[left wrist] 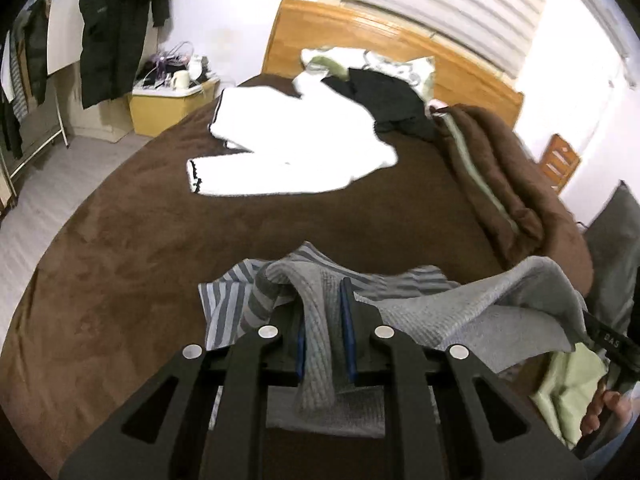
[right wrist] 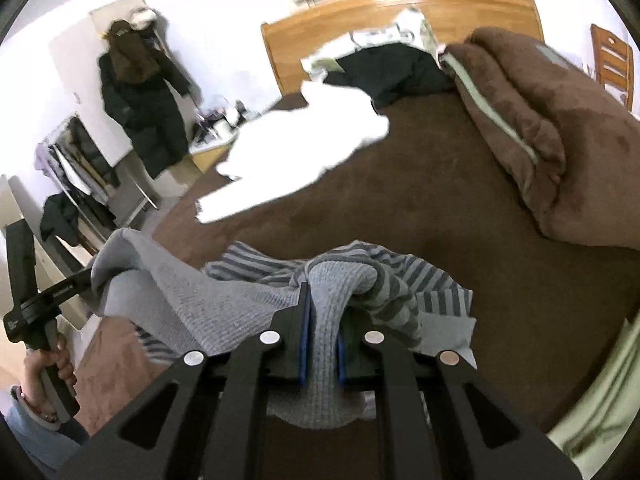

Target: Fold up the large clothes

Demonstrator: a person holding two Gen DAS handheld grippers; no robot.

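A grey knit garment [left wrist: 440, 316] with a striped grey part [left wrist: 240, 300] hangs stretched between my two grippers, above the near edge of the brown bed [left wrist: 160, 240]. My left gripper [left wrist: 324, 320] is shut on one bunched end of it. My right gripper [right wrist: 322, 320] is shut on the other end [right wrist: 332, 280]. The cloth sags between them [right wrist: 208, 300]. In the right wrist view the left gripper's body [right wrist: 44, 300] shows at the left. In the left wrist view the right gripper's body [left wrist: 612, 344] shows at the right.
A white garment [left wrist: 296, 152] lies spread mid-bed, a black garment [left wrist: 384, 96] behind it near the wooden headboard [left wrist: 360, 28]. A folded brown blanket [left wrist: 492, 168] lies on the right. A yellow bedside box [left wrist: 164, 108], a hanging black coat [left wrist: 116, 32] and a clothes rack stand left.
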